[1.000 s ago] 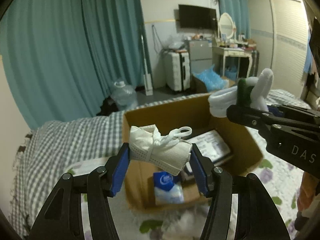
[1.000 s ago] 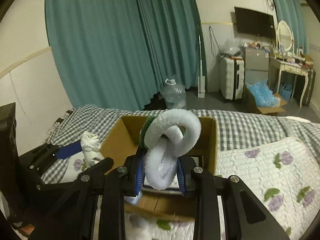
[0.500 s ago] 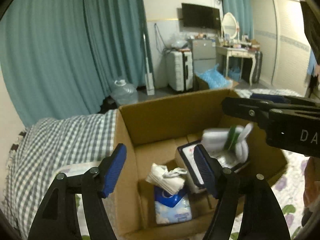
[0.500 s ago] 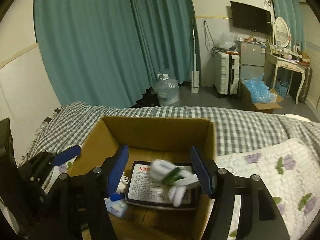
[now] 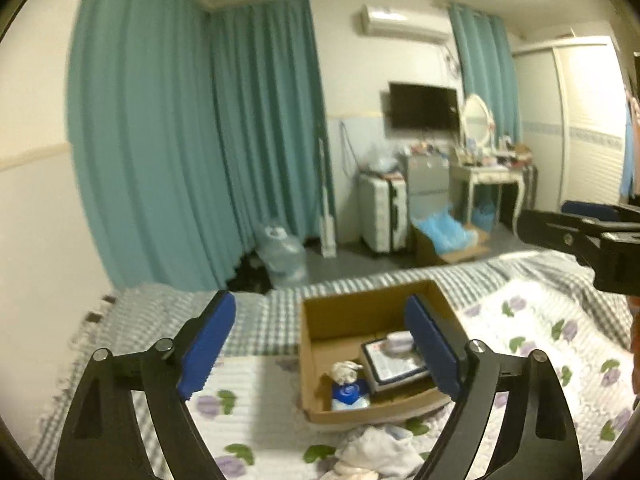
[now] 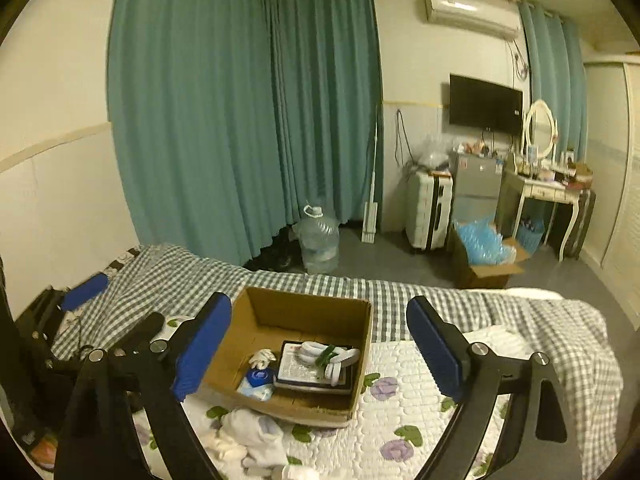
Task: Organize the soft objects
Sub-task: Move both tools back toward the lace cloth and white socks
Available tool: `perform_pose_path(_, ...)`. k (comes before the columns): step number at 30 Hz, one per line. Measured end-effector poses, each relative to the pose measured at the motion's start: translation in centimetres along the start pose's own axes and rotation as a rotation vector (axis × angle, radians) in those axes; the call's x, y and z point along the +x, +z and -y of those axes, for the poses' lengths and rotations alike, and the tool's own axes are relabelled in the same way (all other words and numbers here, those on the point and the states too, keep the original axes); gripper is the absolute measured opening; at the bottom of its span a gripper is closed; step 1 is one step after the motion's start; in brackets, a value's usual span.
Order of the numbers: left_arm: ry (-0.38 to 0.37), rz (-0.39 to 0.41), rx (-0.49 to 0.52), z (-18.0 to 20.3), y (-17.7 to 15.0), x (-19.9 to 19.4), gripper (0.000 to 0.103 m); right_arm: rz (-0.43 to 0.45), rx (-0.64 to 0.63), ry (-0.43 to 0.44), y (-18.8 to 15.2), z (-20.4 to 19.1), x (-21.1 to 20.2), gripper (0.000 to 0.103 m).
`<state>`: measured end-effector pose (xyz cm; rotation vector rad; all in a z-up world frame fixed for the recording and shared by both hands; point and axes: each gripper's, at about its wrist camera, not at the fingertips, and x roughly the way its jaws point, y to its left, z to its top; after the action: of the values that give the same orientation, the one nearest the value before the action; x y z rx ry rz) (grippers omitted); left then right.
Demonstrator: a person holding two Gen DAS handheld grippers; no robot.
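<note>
An open cardboard box [image 6: 260,308] sits on the bed; it also shows in the left wrist view [image 5: 344,308]. Inside lie a white and green sock bundle [image 6: 328,358] on a flat printed package [image 6: 296,368], and a small white sock bundle [image 6: 262,357] on a blue pack [image 6: 256,380]. Loose white socks [image 6: 252,436] lie on the quilt in front of the box, also low in the left wrist view [image 5: 376,452]. My left gripper [image 5: 320,344] and right gripper [image 6: 320,348] are both open, empty and held back above the bed.
The bed carries a flowered quilt [image 6: 408,412] and a grey checked blanket [image 6: 400,300]. Beyond it are teal curtains [image 6: 240,120], a water jug [image 6: 320,240], a suitcase [image 6: 430,208] and a dressing table [image 6: 548,192].
Both grippers opened and dropped their sock bundles into the box, then pulled back and up away from it. The box now looks smaller and farther off.
</note>
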<state>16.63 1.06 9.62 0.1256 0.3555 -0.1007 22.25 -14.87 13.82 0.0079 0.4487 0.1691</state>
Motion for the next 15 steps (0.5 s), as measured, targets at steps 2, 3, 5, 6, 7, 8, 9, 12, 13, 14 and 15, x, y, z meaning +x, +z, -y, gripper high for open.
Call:
perform_pose_path(2, 0.030, 0.017, -0.015, -0.6, 0.5, -2.1, 0.088, 0.016, -0.027, -0.007, 0.1, -0.6, -2.3, 0.093)
perform_pose_path(3, 0.047, 0.020, -0.024, -1.0, 0.6, -3.1, 0.088, 0.022, -0.036, -0.011, 0.1, -0.9, -3.0, 0.094)
perform_pose_path(5, 0.076, 0.025, -0.037, -1.6, 0.7, -5.1, 0.088, 0.043, -0.054, -0.013, -0.2, -1.3, -5.0, 0.095)
perform_pose_path(6, 0.082, 0.030, -0.044, -1.9, 0.6, -6.1, 0.088, 0.051, -0.063, 0.000, -0.5, -1.5, -5.9, 0.095)
perform_pose_path(7, 0.079, 0.038, -0.052, -2.1, 0.2, -6.9, 0.088, 0.056, -0.071, 0.018, -0.9, -1.6, -6.6, 0.095)
perform_pose_path(8, 0.075, 0.045, -0.060, -2.4, -0.2, -7.7, 0.088, 0.059, -0.078, 0.033, -1.3, -1.8, -7.1, 0.095)
perform_pose_path(9, 0.079, 0.045, -0.062, -2.4, -0.7, -8.4, 0.088, 0.060, -0.085, 0.043, -1.8, -2.0, -7.5, 0.095)
perform_pose_path(12, 0.097, 0.026, -0.055, -2.1, -2.3, -9.3, 0.088, 0.042, -0.111, 0.072, -3.8, -2.9, -7.5, 0.095)
perform_pose_path(13, 0.093, 0.014, -0.054, -1.9, -3.1, -9.2, 0.088, 0.028, -0.120, 0.082, -5.0, -3.1, -7.0, 0.095)
perform_pose_path(14, 0.083, -0.002, -0.056, -1.8, -4.0, -8.9, 0.088, 0.017, -0.125, 0.086, -5.8, -3.2, -6.5, 0.095)
perform_pose_path(15, 0.071, -0.022, -0.061, -1.6, -5.0, -8.4, 0.088, 0.007, -0.128, 0.088, -6.8, -3.3, -6.0, 0.095)
